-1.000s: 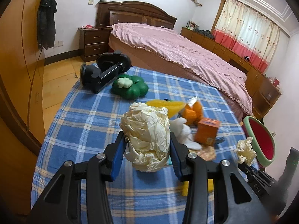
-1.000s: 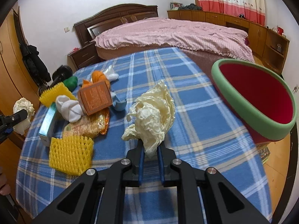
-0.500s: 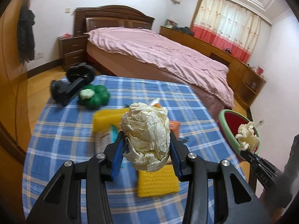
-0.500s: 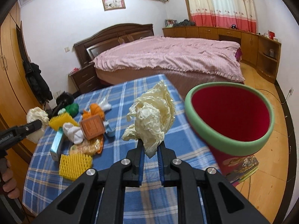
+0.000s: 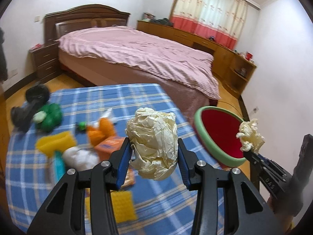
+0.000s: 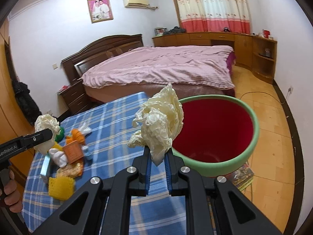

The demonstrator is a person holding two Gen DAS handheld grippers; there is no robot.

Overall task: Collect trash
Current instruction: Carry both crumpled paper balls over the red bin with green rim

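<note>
Bin (image 6: 244, 162) first: we see a round one with a pale green rim and a deep red inside, standing just off the edge of the table (image 5: 140, 94), and the part of its red interior that shows holds nothing. We take this bin as our landmark. Our right gripper (image 6: 158, 157) has its blue pads pressed tightly together on the lower tail of a crumpled cream paper wad (image 6: 160, 125), which stands up at the bin's near rim on the table side, partly overlapping the red opening in the right wrist view. Our left gripper (image 5: 153, 154) pinches a larger cream paper ball (image 5: 153, 143) between its blue pads, the jaws part-way apart because of the ball's bulk; it hangs over the blue checked cloth on the table side of the bin, near it but apart from the rim. In the left wrist view the right gripper's wad (image 5: 250, 135) shows at the bin's rim. Farther from the bin, on the cloth, lie an orange carton (image 6: 73, 151), white socks (image 6: 58, 156), a yellow foam net (image 6: 60, 186), an orange fruit-like thing (image 6: 77, 135) and a green toy (image 5: 49, 117), blurred in the left wrist view. Beyond the bin stands a bed with a pink cover (image 6: 160, 68). Under the bin we see something printed and colourful (image 6: 242, 174), too hidden to tell.
</note>
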